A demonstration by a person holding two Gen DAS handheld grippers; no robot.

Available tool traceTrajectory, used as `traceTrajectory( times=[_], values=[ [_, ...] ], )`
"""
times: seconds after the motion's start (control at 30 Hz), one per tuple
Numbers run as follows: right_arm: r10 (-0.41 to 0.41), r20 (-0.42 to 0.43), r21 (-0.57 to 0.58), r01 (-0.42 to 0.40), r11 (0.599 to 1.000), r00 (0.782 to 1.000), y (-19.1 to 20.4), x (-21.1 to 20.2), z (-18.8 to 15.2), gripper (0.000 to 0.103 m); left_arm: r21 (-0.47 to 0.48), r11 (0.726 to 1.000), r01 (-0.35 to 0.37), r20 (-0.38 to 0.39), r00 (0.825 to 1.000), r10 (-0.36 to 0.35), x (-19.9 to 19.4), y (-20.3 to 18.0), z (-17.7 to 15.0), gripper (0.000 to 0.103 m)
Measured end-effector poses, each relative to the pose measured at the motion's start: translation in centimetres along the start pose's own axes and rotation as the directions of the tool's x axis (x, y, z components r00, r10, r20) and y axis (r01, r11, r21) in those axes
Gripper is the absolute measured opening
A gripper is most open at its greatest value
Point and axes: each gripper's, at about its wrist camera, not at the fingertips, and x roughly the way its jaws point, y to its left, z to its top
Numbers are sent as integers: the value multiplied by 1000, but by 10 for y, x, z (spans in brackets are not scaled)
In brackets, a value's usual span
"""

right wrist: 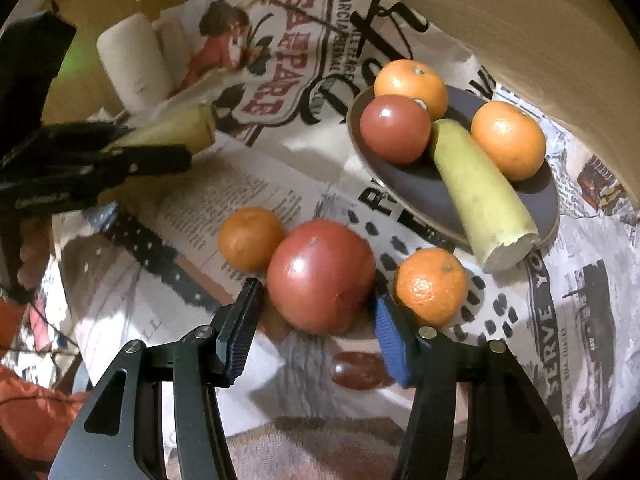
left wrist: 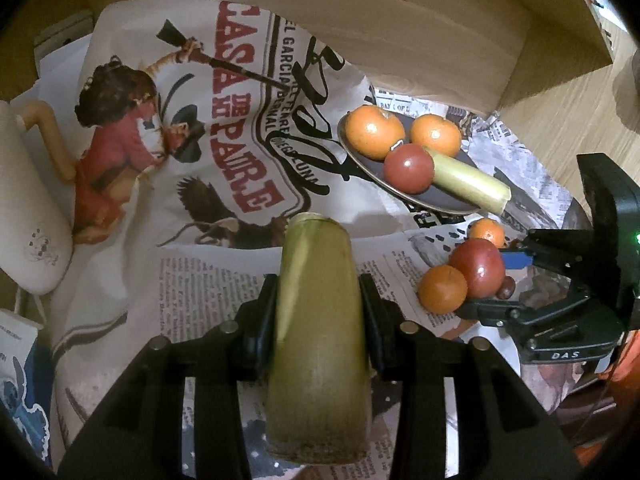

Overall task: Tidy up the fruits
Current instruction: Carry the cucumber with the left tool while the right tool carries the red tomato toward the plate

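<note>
My left gripper (left wrist: 319, 280) is shut on a cut green banana piece (left wrist: 316, 320), held a little above the newspaper; in the right wrist view the left gripper (right wrist: 120, 152) sits at far left with the banana piece (right wrist: 180, 128). My right gripper (right wrist: 316, 292) straddles a loose red tomato (right wrist: 320, 276). Its blue pad (right wrist: 386, 328) is against the tomato and its black pad stands a sliver away. Two loose mandarins (right wrist: 250, 240) (right wrist: 430, 286) flank the tomato. A dark plate (right wrist: 420, 184) holds two mandarins, a tomato (right wrist: 394, 128) and another banana piece (right wrist: 480, 192).
Newspaper (left wrist: 200, 280) covers the table. A wooden board (left wrist: 400, 40) rises behind the plate (left wrist: 452, 200). A white bottle (left wrist: 28, 220) lies at left. A small dark red fruit (right wrist: 360, 368) sits under my right gripper. An orange sleeve (right wrist: 24, 420) shows at lower left.
</note>
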Motion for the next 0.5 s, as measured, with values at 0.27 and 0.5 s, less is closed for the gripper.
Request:
traceTrajectory(
  times=[0.27, 0.5],
  values=[
    [-1, 42, 42, -1, 999, 999, -3, 0, 4, 46, 7, 1000, 11, 37, 999, -11, -10, -6, 8, 39],
    [-9, 105, 50, 4, 999, 994, -7, -21, 3, 45, 33, 998, 45, 76, 996, -47, -15, -21, 28, 39]
  ],
)
